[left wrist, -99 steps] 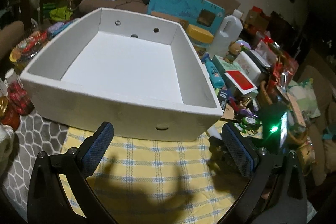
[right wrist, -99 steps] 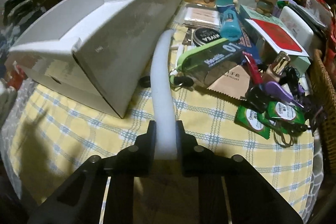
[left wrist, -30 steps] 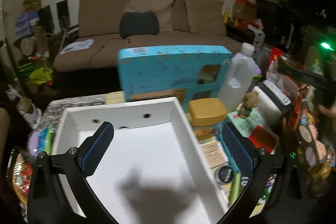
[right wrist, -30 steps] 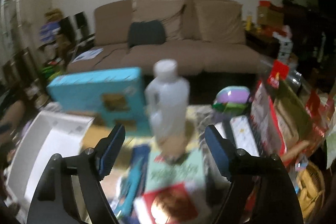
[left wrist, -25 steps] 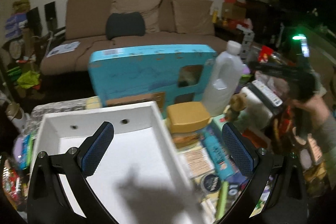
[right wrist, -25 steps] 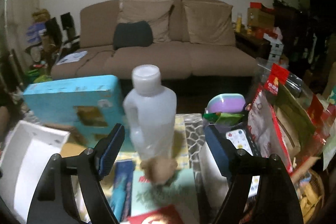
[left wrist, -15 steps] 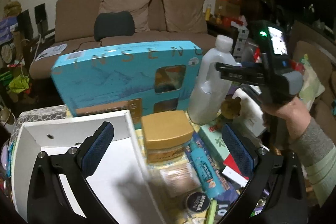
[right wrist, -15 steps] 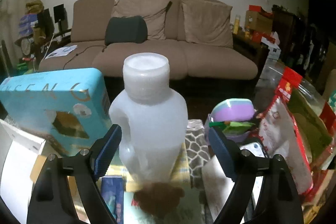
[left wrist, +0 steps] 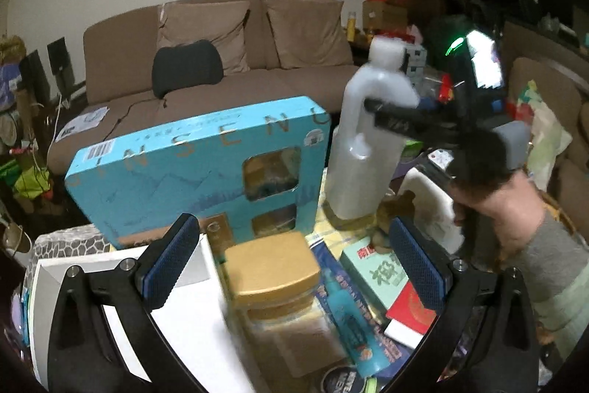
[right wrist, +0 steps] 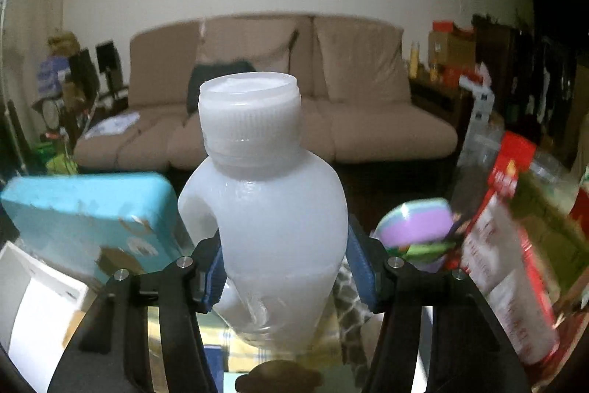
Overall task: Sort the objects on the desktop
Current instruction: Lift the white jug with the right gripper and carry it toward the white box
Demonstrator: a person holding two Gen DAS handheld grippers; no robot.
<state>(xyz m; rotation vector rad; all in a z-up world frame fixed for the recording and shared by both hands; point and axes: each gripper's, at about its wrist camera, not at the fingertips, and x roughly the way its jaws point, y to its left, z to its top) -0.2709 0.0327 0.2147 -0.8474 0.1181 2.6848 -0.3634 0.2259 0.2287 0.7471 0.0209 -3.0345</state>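
The right tool [right wrist: 285, 269] has a white plastic bottle [right wrist: 272, 227] between its two blue pads, and its jaws have just been closing in on it. The pads sit right against the bottle's sides, one by the handle and one on the far side, so the tool is gripping the bottle. The bottle stands upright on the bench, just beside a big blue box [left wrist: 206, 168] that stands on its edge. A person's hand [left wrist: 489, 194] holds the right tool. The left tool [left wrist: 294, 264] is wide open with nothing between its pads. It hangs over a jar with a gold lid [left wrist: 270, 269], at the edge of a white box [left wrist: 48, 286]. A blue tube [left wrist: 346, 315] and a green packet [left wrist: 379, 273] lie close to the jar. A little brown bear [left wrist: 390, 209] sits by the foot of the bottle.
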